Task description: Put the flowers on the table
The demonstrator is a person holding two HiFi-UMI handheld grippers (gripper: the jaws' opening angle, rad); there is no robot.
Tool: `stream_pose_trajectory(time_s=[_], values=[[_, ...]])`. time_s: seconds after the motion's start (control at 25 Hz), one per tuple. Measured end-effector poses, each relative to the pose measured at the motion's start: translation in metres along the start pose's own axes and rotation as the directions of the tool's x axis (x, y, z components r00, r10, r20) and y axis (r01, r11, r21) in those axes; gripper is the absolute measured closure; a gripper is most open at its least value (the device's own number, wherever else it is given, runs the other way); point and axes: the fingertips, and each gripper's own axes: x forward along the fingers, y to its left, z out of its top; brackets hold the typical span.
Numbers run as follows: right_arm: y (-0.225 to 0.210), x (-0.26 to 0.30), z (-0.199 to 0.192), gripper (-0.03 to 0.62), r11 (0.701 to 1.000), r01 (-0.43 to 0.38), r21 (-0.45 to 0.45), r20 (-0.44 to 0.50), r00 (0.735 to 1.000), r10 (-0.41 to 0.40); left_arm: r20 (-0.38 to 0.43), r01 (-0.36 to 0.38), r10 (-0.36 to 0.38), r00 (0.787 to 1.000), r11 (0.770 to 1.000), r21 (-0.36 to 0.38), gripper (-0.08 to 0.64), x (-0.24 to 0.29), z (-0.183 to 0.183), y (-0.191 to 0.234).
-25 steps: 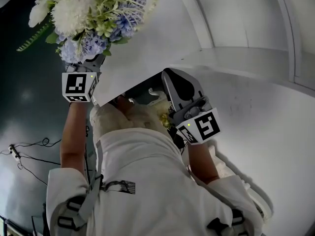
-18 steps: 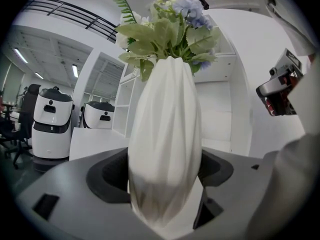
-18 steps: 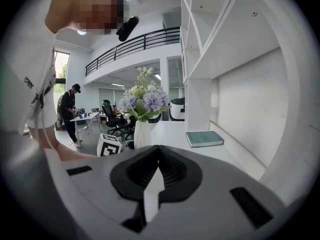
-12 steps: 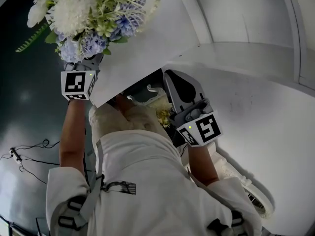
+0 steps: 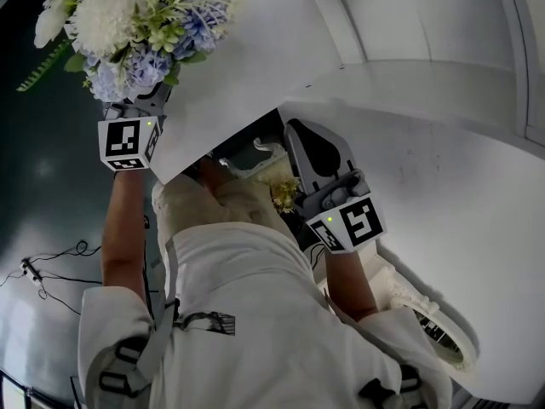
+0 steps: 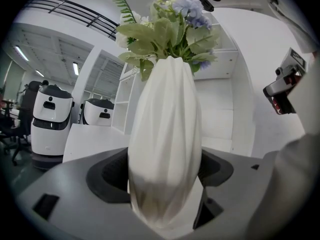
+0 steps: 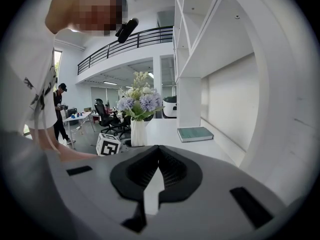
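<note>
While clamping wide on the white vase, holds it upright in the left claw, flowers above, just at the edge of the surface, lying rightward in the head view. Probably needs a shift that way, then lowering. Right claw narrow, empty.

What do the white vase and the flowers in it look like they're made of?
The vase looks like matte ceramic, possibly plastic: its twisted ribs shade softly without sharp glare. The flowers look artificial, fabric or plastic, since the leaves are evenly pale and stiff; real ones can't be ruled out.
</note>
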Motion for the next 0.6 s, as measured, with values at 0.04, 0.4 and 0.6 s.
stream_pose_trajectory(time_s=[0.04,0.4,0.6], values=[[0.0001,-0.0005,0.0005,0.581,1.000,0.002,0.001,0.000,1.000,-0.002,-0.001,0.001,-0.001,1.000,1.000,0.000,0.172,0.0001,-0.0001,-0.0003],[0.0010,-0.0053,-0.0022,0.581,1.000,0.016,0.007,-0.005,1.000,-0.016,-0.001,0.000,0.000,1.000,1.000,0.006,0.172,-0.0010,-0.0024,0.0013],[-0.0011,-0.0088,-0.0061,0.581,1.000,0.023,0.009,-0.010,1.000,-0.022,0.007,-0.001,0.001,1.000,1.000,0.001,0.172,-0.0001,-0.0027,0.0009]])
